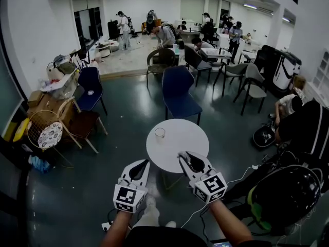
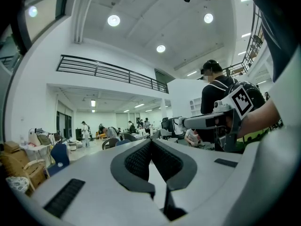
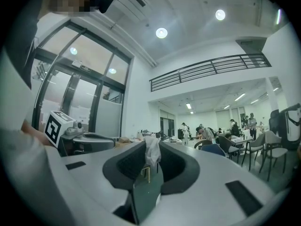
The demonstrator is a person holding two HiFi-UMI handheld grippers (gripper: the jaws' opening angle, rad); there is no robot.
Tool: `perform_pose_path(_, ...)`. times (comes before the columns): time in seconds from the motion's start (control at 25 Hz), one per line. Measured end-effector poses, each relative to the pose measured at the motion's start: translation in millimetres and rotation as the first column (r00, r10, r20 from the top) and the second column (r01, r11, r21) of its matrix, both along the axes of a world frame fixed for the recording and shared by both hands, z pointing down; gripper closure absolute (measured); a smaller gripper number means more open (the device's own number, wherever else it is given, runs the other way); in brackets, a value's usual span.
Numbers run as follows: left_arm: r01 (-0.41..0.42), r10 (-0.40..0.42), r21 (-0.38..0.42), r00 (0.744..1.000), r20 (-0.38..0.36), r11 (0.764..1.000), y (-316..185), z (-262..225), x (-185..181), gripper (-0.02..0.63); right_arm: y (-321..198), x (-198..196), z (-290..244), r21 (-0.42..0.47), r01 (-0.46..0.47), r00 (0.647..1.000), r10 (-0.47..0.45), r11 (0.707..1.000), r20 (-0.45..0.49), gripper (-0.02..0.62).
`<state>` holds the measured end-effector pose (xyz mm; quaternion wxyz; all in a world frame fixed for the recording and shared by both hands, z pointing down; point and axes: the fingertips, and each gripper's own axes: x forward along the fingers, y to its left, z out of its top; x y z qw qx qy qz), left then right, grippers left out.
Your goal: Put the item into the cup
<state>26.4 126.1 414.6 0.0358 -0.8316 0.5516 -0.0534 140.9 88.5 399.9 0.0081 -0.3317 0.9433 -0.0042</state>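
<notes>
A clear cup [image 1: 160, 133] stands upright near the far left edge of a small round white table [image 1: 180, 148]. My right gripper [image 1: 182, 157] reaches over the table's near edge, to the right of the cup and nearer to me. In the right gripper view it [image 3: 151, 150] is shut on a small white crumpled item [image 3: 152, 154] that sticks up between the pads. My left gripper [image 1: 146, 162] hovers at the table's near left edge. In the left gripper view its [image 2: 151, 143] tips meet with nothing between them, and the right gripper [image 2: 207, 121] shows beside it.
A blue chair [image 1: 180, 94] stands right behind the table. More chairs [image 1: 88, 91] and a wicker seat [image 1: 46, 130] crowd the left side. Black bags and a helmet [image 1: 288, 194] lie at the right. Several people work at tables far back.
</notes>
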Motion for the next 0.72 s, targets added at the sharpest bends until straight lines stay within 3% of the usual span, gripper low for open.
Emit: perform_pose_path(0.72,-0.027,0.027,-0.015,0.999,-0.024,1.0,-83.2,-1.8,-32.4,0.591,-81.6,-33.9,-3.1,-0.013,-0.027,1.0,0.027,1.0,-0.004,0.505)
